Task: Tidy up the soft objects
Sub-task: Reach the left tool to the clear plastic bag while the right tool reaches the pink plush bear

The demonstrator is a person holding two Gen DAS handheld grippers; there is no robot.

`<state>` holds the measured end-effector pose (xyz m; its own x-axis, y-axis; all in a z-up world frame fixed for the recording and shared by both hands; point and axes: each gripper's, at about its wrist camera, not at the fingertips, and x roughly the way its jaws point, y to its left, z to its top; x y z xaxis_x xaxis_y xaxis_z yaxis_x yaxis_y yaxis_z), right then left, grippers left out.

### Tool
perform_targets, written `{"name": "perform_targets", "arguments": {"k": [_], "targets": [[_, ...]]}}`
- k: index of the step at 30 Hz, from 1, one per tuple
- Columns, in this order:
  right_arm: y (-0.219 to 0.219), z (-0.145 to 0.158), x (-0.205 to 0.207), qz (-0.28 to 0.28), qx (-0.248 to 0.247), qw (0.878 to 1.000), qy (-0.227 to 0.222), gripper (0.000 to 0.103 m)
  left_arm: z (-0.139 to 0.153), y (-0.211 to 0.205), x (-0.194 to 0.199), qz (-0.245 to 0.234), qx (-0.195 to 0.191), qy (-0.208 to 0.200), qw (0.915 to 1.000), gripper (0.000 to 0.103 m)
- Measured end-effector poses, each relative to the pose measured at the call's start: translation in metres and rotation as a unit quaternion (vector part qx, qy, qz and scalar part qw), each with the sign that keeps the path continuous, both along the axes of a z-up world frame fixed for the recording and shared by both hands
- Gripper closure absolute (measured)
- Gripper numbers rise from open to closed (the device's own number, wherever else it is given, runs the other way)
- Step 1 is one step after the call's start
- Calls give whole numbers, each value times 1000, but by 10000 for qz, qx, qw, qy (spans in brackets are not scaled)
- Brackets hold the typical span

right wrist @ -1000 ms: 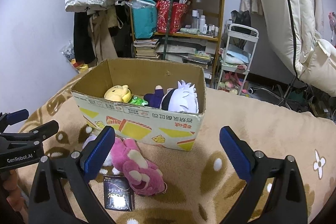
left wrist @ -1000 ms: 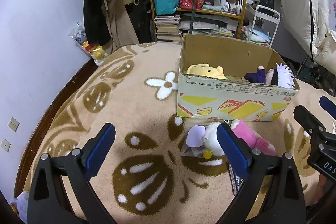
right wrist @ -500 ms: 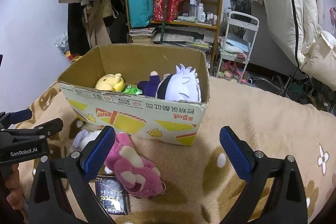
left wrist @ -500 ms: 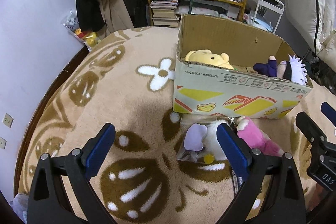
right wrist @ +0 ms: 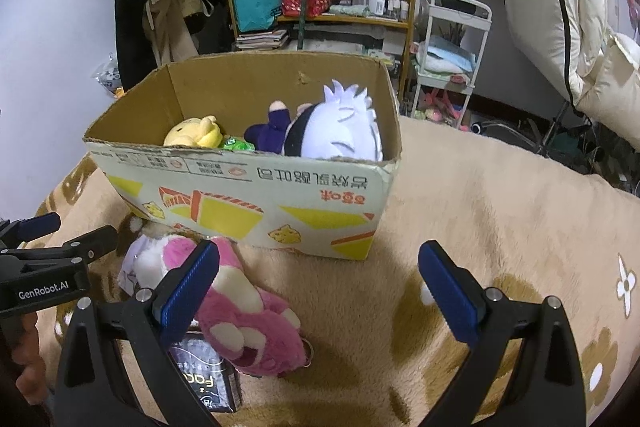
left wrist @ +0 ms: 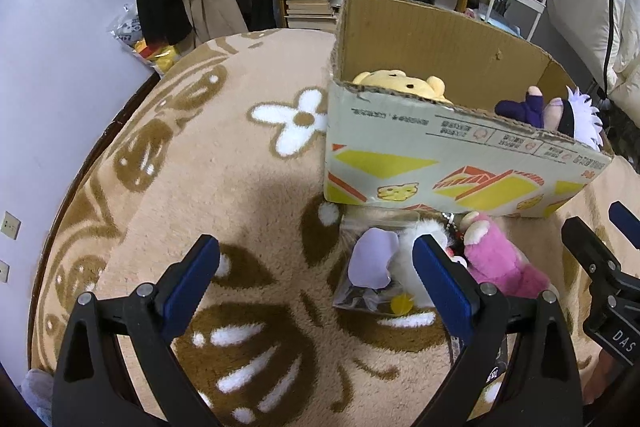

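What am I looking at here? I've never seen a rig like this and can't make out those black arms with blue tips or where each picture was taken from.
Those are two hand-held grippers, one in each of a person's hands. Each has a camera looking forward along its two blue-padded fingers. One picture is from the left gripper, the other from the right gripper. Both are open and hold nothing. Each also shows at the edge of the other's view.

Below is a beige blanket. On it stands a cardboard box holding a yellow plush toy and a white-haired doll. In front of the box lie a pink plush toy, a white plush toy and a small black packet.
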<state>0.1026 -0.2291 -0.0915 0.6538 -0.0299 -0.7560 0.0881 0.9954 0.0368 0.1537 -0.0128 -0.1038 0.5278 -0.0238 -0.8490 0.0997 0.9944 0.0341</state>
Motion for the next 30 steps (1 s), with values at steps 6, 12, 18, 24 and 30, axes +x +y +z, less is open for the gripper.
{"name": "perform_targets", "arguments": {"k": [6, 12, 18, 24, 30], "targets": [[-2, -3, 0, 17, 187, 9998, 120, 0, -9, -2, 3, -105, -69, 196, 9997, 7], [8, -7, -2, 213, 252, 9992, 240, 0, -22, 1, 8, -67, -204, 530, 9984, 7], [27, -14, -5, 561, 190, 9975, 391, 0, -31, 0, 11, -68, -344, 732, 9967, 7], [41, -27, -3, 794, 7, 9948, 641, 0, -39, -2, 15, -44, -433, 862, 9953, 7], [48, -42, 3, 882, -253, 9918, 893, 0, -47, 4, 20, 75, -669, 971, 9930, 7]]}}
